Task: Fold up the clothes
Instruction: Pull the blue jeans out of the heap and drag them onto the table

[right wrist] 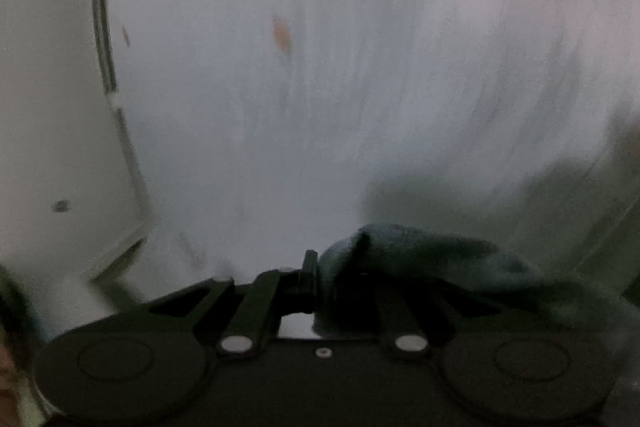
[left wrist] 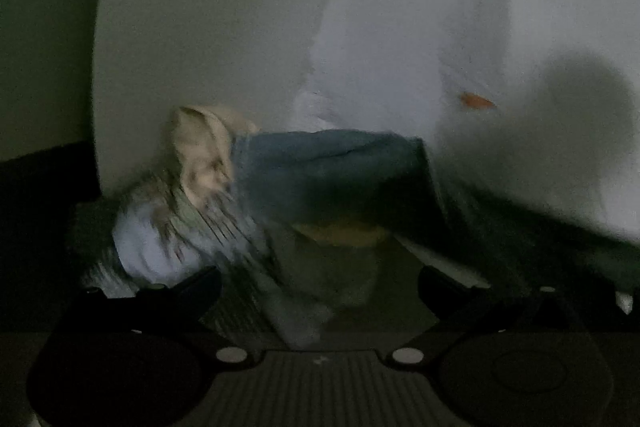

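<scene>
Right wrist, tongs (right wrist: 316, 277) pinching dark cloth (right wrist: 420, 251), white sheet (right wrist: 320, 87) beyond

No text, label or number can be read anywhere.

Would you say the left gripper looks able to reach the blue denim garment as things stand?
Probably yes: the left gripper is open, and the blue denim garment lies just ahead, with only blurred clothes between.
</scene>
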